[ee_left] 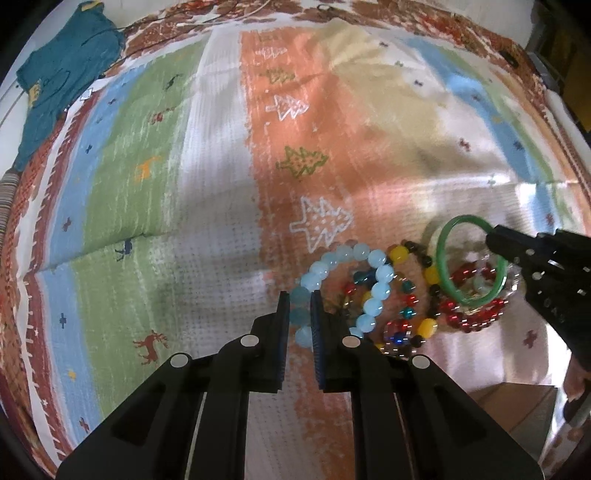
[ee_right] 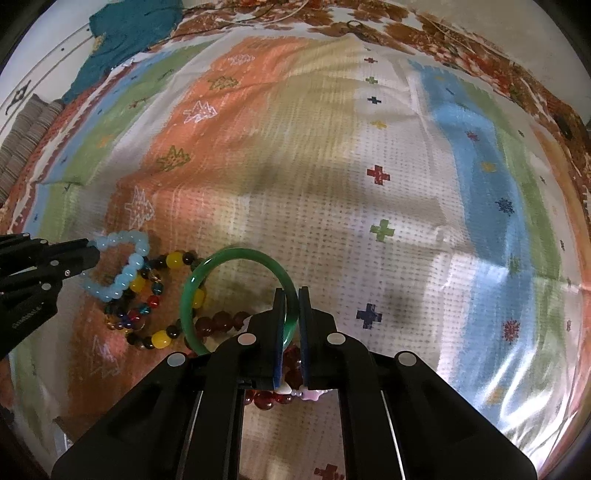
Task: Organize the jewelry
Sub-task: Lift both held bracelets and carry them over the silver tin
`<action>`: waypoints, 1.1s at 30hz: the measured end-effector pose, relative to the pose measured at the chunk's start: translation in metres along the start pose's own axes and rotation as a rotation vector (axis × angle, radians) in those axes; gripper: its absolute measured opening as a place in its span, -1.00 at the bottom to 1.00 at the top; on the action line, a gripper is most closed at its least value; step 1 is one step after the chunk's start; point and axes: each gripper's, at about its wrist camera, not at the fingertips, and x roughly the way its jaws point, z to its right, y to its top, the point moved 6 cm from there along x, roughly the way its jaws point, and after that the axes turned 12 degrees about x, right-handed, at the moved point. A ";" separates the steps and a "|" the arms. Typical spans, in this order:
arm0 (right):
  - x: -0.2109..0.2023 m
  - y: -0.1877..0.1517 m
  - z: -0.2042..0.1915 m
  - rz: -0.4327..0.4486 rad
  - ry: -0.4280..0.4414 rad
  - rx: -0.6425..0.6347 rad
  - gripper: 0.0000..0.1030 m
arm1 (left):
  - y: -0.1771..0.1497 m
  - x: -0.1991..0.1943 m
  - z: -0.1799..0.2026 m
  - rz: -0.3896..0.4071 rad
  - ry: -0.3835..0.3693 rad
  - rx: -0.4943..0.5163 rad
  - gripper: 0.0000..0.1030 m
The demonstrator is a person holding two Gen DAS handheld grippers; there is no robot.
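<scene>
A pile of bracelets lies on a patterned cloth. My left gripper (ee_left: 300, 295) is shut on a light blue bead bracelet (ee_left: 373, 288), also in the right wrist view (ee_right: 129, 266). My right gripper (ee_right: 291, 295) is shut on a green bangle (ee_right: 236, 254), which stands upright; it also shows in the left wrist view (ee_left: 443, 273). A yellow and black bead bracelet (ee_left: 430, 273), a multicoloured bead bracelet (ee_left: 406, 314) and a red bead bracelet (ee_left: 469, 325) lie between the grippers. Red beads (ee_right: 221, 321) sit under the bangle.
A teal garment (ee_left: 62, 77) lies at the far left corner of the striped cloth (ee_left: 221, 184). A cord (ee_right: 332, 18) runs along the far edge. A grey ribbed fabric (ee_right: 26, 133) sits at the left.
</scene>
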 end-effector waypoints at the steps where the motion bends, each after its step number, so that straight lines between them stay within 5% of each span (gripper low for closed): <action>1: -0.003 -0.001 0.000 0.004 0.000 0.001 -0.84 | 0.001 -0.005 0.001 0.011 -0.001 -0.004 -0.79; 33: -0.087 -0.037 0.017 0.113 0.027 0.062 -0.84 | -0.007 -0.101 0.038 0.184 -0.090 -0.031 -0.79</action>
